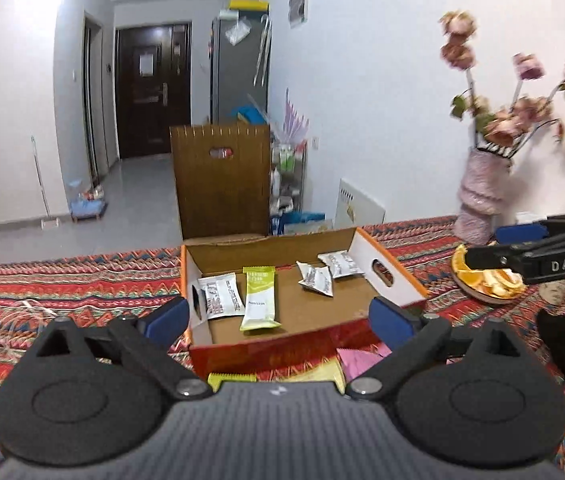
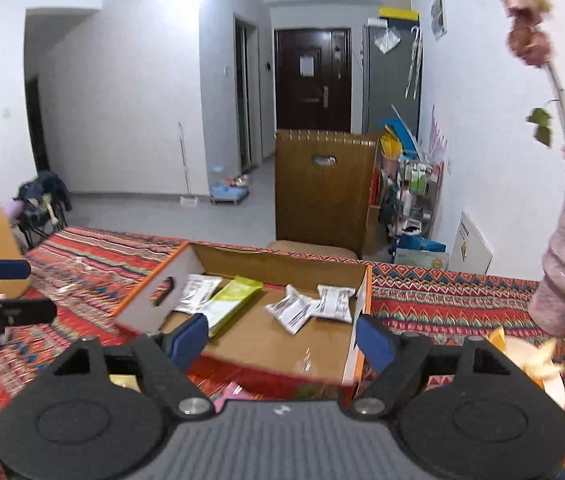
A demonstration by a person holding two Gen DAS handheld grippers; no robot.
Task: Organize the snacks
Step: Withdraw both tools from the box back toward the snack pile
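Loose snacks sit low in frame, under both released tools
Yellow-green packet lies nearest the left tool, apparently crosswise; right tool faces the box

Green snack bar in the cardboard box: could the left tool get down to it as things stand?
Probably yes. The green snack bar lies flat in the open-topped cardboard box, uncovered, beside a white packet. The left tool is open and empty, facing it, and the right tool is off to the side.
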